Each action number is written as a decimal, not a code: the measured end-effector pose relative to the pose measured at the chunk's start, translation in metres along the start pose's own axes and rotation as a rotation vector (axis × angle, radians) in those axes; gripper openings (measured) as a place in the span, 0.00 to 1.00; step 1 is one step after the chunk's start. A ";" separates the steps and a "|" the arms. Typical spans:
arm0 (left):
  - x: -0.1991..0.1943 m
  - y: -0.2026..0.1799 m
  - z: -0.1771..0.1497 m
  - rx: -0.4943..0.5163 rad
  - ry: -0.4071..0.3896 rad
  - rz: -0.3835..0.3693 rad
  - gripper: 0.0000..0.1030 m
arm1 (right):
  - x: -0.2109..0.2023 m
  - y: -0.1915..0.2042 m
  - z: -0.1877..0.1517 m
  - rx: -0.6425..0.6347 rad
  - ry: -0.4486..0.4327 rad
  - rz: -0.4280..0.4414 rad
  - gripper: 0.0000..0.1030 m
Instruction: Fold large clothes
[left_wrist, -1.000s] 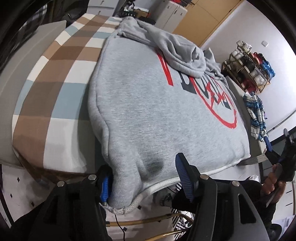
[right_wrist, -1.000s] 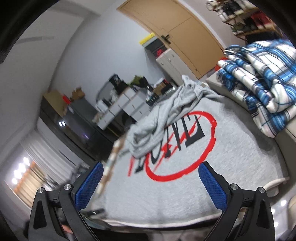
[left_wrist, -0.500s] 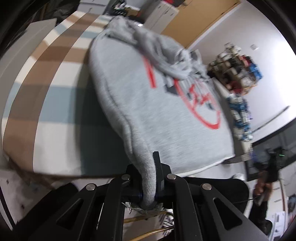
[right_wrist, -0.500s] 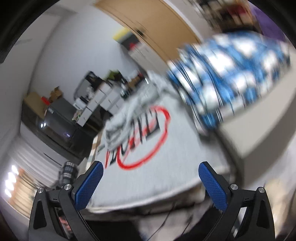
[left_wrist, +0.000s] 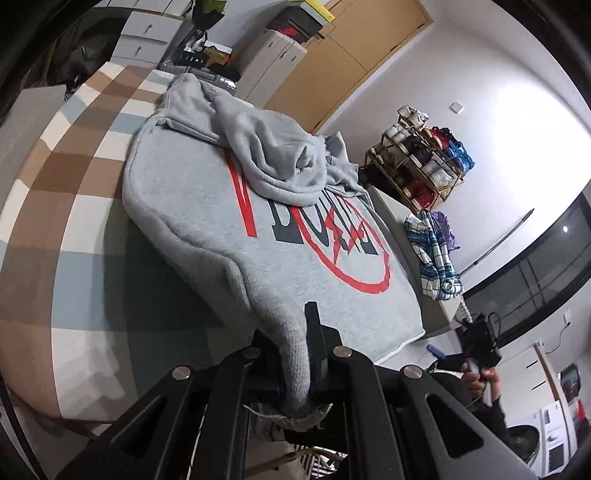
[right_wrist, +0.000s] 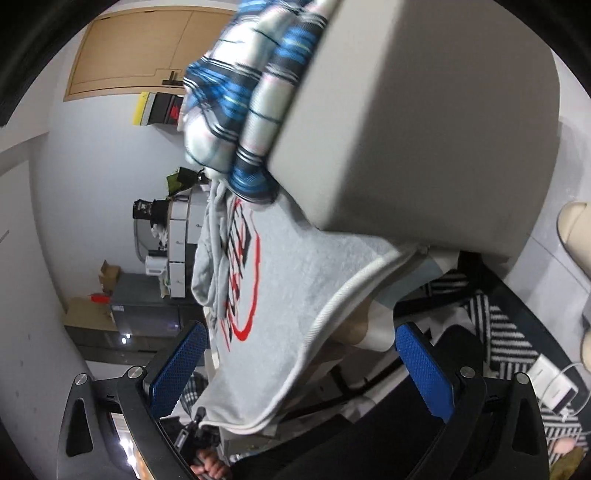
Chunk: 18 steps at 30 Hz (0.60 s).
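The left gripper (left_wrist: 301, 384) is clamped tight on the near corner of the grey sweatshirt (left_wrist: 258, 229) — ribbed hem bunched between the jaws, fabric lifted into a peak just above them. Rest of the sweatshirt lies spread on the checked bedcover (left_wrist: 74, 206), red and black print facing up, w/ its sleeve and hood (left_wrist: 273, 162) piled in a heap at the far end. Beyond it a blue plaid garment (left_wrist: 436, 258) sits on a grey cushion edge (left_wrist: 391, 206), and a shelf rack (left_wrist: 424, 162) stands by the wall. The right gripper (right_wrist: 301, 369) has its blue pads (right_wrist: 177, 369) wide apart, nothing pressed between them; the camera is rolled over sideways. The sweatshirt's other hem corner (right_wrist: 295, 332), white-edged, hangs off the bed in the gap betw. the pads, not touching either as far as can be seen. In the left wrist view a hand (left_wrist: 480, 380) shows at lower right, holding the other tool — detail too small to make out.
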<state>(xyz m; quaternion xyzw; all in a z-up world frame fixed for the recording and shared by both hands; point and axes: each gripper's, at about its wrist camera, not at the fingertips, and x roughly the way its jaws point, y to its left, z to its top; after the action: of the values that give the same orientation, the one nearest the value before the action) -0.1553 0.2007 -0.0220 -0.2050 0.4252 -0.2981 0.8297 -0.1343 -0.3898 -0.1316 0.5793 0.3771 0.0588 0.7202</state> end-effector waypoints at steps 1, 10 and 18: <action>0.001 0.004 0.000 -0.021 0.012 -0.012 0.03 | 0.004 -0.003 -0.001 -0.003 -0.008 0.015 1.00; 0.007 0.005 0.000 -0.066 0.035 -0.027 0.03 | 0.033 -0.029 0.006 -0.028 -0.087 -0.002 1.00; 0.019 0.002 -0.002 -0.046 0.074 0.013 0.03 | 0.034 -0.040 0.012 0.037 -0.216 0.012 1.00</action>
<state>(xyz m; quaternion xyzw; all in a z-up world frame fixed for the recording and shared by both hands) -0.1475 0.1892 -0.0349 -0.2098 0.4636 -0.2901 0.8105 -0.1171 -0.3941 -0.1823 0.5975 0.2948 -0.0068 0.7457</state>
